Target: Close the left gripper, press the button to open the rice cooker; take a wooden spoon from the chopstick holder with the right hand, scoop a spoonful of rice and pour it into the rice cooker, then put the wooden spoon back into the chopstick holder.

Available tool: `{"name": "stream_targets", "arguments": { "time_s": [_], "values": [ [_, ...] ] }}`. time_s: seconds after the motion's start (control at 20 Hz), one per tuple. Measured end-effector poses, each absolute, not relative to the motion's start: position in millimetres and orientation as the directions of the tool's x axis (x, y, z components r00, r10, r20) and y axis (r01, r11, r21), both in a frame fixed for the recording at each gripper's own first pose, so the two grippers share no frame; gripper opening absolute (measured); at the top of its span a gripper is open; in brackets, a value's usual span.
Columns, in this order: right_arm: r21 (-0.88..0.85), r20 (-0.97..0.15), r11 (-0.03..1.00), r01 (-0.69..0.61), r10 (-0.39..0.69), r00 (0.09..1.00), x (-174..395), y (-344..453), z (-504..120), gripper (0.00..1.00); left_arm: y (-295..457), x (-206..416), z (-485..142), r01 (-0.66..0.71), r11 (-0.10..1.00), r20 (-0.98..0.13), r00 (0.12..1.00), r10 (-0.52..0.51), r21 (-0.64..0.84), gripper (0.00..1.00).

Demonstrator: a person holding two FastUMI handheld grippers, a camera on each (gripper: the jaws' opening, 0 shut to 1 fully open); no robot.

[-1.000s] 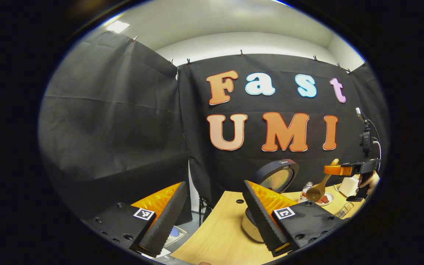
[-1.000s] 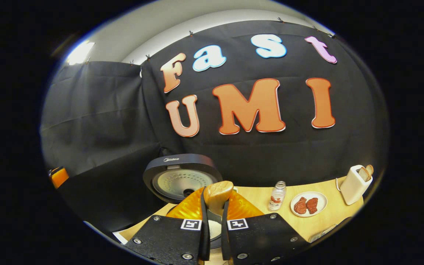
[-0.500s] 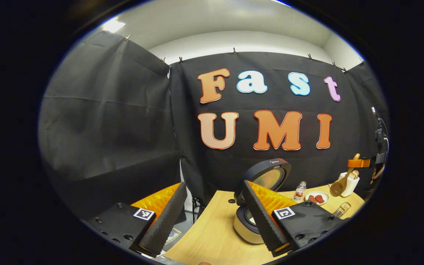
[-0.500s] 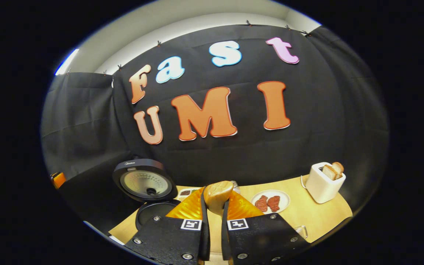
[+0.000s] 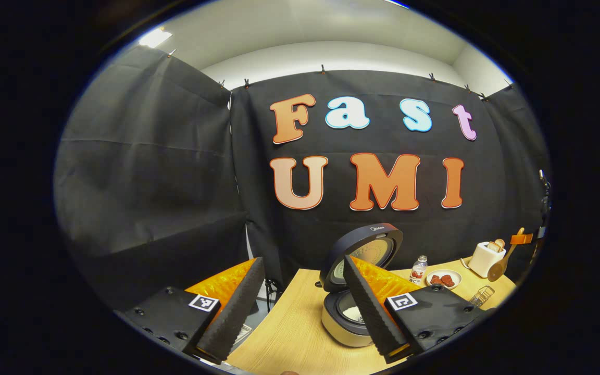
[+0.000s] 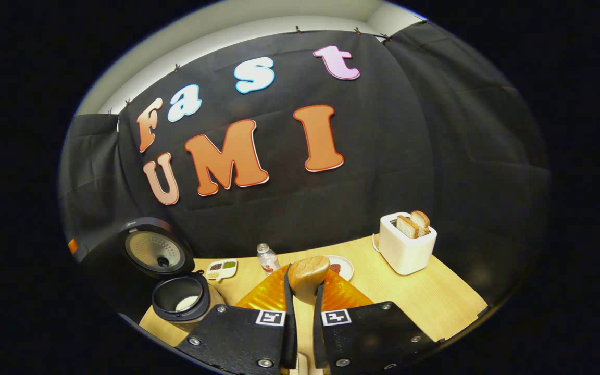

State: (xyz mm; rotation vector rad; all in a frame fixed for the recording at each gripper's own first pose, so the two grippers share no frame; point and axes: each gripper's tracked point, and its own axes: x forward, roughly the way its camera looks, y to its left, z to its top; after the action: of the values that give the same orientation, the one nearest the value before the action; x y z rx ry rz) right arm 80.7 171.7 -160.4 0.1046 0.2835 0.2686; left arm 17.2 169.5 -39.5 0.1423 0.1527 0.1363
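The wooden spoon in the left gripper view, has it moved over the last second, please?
Yes: the wooden spoon has travelled right, from before the rice cooker to beyond the toaster.

The rice cooker (image 6: 183, 299) stands at the tabletop's (image 6: 425, 302) left end, its raised lid (image 6: 157, 250) blocking approach from behind. Along the back, near the wall, sit a small tray (image 6: 222, 268), a bottle (image 6: 267, 259), a plate (image 6: 344, 267) and a toaster (image 6: 407, 245). Bare tabletop lies in front of the toaster, open for passage.
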Motion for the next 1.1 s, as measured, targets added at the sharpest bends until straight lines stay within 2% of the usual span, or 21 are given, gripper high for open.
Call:
{"name": "stream_targets", "arguments": {
  "time_s": [0.45, 0.75, 1.1],
  "values": [
    [0.175, -0.387, 0.968, -0.177, 0.233, 0.892, 97.1, 134.8, -249.9, 0.11, 156.9, 19.8, -46.7, -0.119, 0.974, -0.150, 0.977, 0.149, 0.192, 1.00],
    [0.287, -0.447, 0.949, -0.129, 0.252, 0.858, 112.7, 127.7, -291.0, 0.12, 160.0, 16.1, -62.8, -0.136, 0.974, -0.191, 0.966, 0.171, 0.183, 1.00],
    [0.404, -0.446, 0.908, -0.108, 0.298, 0.844, 117.7, 108.6, -305.0, 0.13, 170.1, 13.9, -62.6, -0.172, 0.969, -0.191, 0.960, 0.206, 0.179, 0.98]
  ]
}}
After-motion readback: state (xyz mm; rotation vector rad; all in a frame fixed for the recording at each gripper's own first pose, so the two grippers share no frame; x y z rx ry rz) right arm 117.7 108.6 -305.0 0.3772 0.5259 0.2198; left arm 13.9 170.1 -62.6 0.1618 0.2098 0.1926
